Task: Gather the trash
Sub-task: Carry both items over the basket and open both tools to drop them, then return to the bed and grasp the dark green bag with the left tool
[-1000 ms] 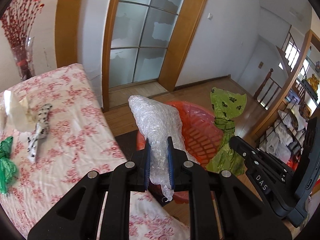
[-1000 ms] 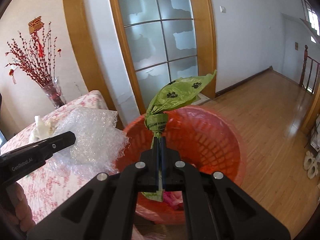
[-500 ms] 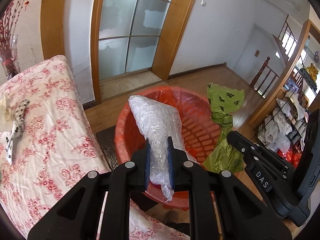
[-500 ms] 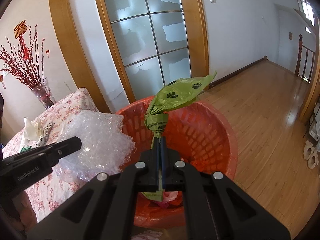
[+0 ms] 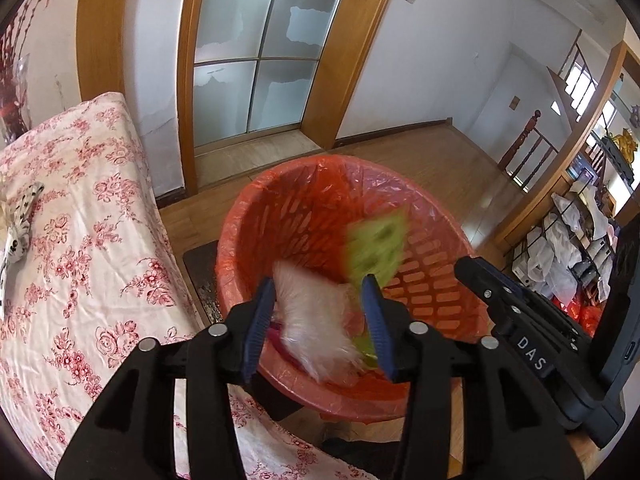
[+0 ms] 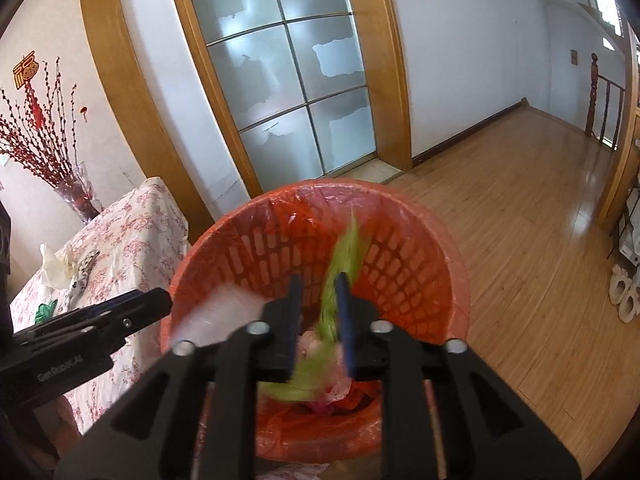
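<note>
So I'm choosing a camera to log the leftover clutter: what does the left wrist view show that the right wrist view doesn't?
Only the left wrist view: a cluttered shelf at far right. Only the right wrist view: a wall ornament, a green scrap on the tablecloth. Both: the red basket, blurred bubble wrap and green bag dropping in, a spotted wrapper, the glass door.

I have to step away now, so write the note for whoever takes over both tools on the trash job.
Left tool: jaws just opened; bubble wrap is blurred between them, dropping into the red bin.
Right tool: jaws just opened; green paw-print bag is streaked between them, also falling into the bin.
Done: both pieces released over the bin.
Left: on the floral tablecloth, a spotted scrap, a white wad and a green piece still wait.
</note>
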A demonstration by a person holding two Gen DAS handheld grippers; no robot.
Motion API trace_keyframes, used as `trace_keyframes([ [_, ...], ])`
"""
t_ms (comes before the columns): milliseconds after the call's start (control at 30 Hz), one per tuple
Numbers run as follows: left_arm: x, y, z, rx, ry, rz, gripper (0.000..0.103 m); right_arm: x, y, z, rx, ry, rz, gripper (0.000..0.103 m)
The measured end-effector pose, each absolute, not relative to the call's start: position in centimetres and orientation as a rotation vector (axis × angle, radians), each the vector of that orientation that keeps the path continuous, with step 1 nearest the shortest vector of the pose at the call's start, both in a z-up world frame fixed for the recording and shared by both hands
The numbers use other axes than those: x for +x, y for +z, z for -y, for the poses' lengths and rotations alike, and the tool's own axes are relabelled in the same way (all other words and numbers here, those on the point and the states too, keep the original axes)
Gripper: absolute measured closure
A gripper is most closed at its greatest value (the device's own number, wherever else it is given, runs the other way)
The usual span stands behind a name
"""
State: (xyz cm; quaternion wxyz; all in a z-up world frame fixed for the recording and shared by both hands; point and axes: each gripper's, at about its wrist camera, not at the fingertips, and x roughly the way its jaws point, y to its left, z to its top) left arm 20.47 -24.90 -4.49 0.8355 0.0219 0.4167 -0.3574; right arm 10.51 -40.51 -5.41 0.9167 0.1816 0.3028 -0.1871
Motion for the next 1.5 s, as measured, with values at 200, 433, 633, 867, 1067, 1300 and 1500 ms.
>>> trace_keyframes([
  [200,20.4,-4.6,22.8,0.062,-0.693,-0.870,0.045,10.0,-5.6,40.2,0.343,-0.411,-0.626,0.057],
  [433,20.0,-4.7,18.6,0.100,-0.589,-0.816,0.032,10.0,-5.3,39.0,0.320,-0.408,-0.614,0.041],
  [633,20.7,-5.0,14.2,0.103,-0.496,-0.806,0.025,10.4,-4.5,37.1,0.267,-0.413,-0.607,0.029],
  [867,21.6,-4.9,7.6,0.062,-0.358,-0.790,0.025,11.0,-3.5,34.6,0.228,-0.399,-0.597,0.023],
  [1067,23.3,-4.6,0.4,0.003,-0.221,-0.772,0.024,11.9,-3.1,32.2,0.204,-0.350,-0.605,0.023],
  [1300,26.3,-5.7,-5.3,-0.097,-0.115,-0.798,0.025,13.2,-3.0,29.6,0.173,-0.312,-0.616,0.023],
  [1500,28.0,-7.2,-5.4,-0.142,-0.120,-0.862,0.035,14.0,-2.5,27.9,0.149,-0.286,-0.622,0.023],
])
